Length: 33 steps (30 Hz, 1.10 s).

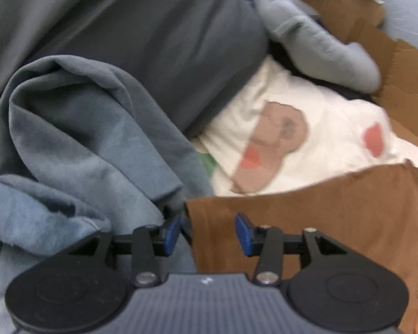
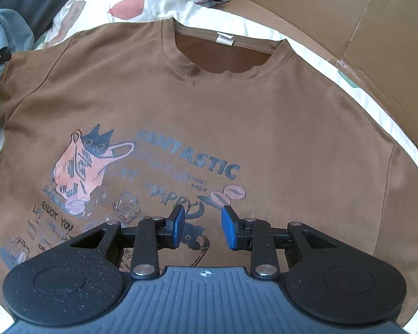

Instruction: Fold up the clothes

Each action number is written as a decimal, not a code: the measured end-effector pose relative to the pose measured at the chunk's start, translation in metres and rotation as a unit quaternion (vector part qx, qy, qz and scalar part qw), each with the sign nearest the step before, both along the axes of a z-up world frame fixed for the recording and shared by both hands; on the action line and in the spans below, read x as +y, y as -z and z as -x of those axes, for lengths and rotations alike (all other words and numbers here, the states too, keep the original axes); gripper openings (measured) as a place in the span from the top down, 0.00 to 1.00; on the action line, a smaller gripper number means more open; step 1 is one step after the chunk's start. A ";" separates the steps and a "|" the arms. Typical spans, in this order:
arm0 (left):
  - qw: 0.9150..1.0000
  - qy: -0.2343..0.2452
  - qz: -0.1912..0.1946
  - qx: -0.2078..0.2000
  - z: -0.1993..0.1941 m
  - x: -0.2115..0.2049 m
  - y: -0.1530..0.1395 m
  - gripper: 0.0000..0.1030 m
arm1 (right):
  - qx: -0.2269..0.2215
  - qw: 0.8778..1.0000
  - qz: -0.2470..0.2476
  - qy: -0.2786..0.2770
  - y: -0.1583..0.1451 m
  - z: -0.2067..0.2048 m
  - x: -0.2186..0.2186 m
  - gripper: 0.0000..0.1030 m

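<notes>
A brown T-shirt is spread flat, front up, on a white sheet, with its printed cat picture and words showing and its collar at the far side. A cardboard box lies beyond it. Near the shirt's sleeve edge, a pile of unfolded clothes is seen: a blue-grey sweatshirt and a dark grey garment, with a white printed cloth beside them.

The left gripper is held at the shirt's sleeve edge. Its jaws are apart and nothing is pinched between them. The right gripper is held over the lower print, and its jaws are also apart, with nothing gripped.

The shirt looks ready for its first fold. For a neat fold, the sleeve edge should be pinched close to the hem, so only one shirt is picked up and not the blue-grey sweatshirt next to it. The cloth should be lifted just a little and laid over smoothly, so no wrinkles are made.
</notes>
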<state>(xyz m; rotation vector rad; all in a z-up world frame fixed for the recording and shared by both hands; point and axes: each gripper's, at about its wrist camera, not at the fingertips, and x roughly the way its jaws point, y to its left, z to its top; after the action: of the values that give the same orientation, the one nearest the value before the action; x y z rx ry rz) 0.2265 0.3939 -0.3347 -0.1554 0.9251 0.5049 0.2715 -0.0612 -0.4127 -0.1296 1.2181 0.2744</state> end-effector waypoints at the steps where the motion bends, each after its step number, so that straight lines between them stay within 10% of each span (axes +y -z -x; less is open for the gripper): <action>1: 1.000 -0.006 0.008 0.002 -0.003 0.002 0.002 0.42 | -0.001 1.000 -0.001 0.002 0.000 -0.002 0.000 0.65; 7: 0.998 -0.031 0.049 0.022 -0.019 0.018 0.022 0.46 | -0.018 1.000 -0.004 -0.001 -0.005 -0.021 0.009 0.65; 10: 0.997 -0.036 0.058 0.019 -0.019 0.025 0.023 0.79 | -0.027 1.000 -0.012 -0.004 -0.005 -0.040 0.016 0.65; 15: 0.998 -0.038 0.055 0.011 -0.016 0.031 0.021 0.92 | -0.051 0.998 -0.026 -0.004 -0.002 -0.082 0.032 0.65; 33: 0.999 -0.028 -0.004 0.014 -0.020 0.028 0.011 0.88 | -0.072 0.996 -0.044 -0.005 0.014 -0.159 0.066 0.65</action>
<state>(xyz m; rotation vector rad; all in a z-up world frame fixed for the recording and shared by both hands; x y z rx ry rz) 0.2468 0.4219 -0.3453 -0.1680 0.9484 0.5642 0.4302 0.0051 -0.4270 -0.0767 1.0614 0.3212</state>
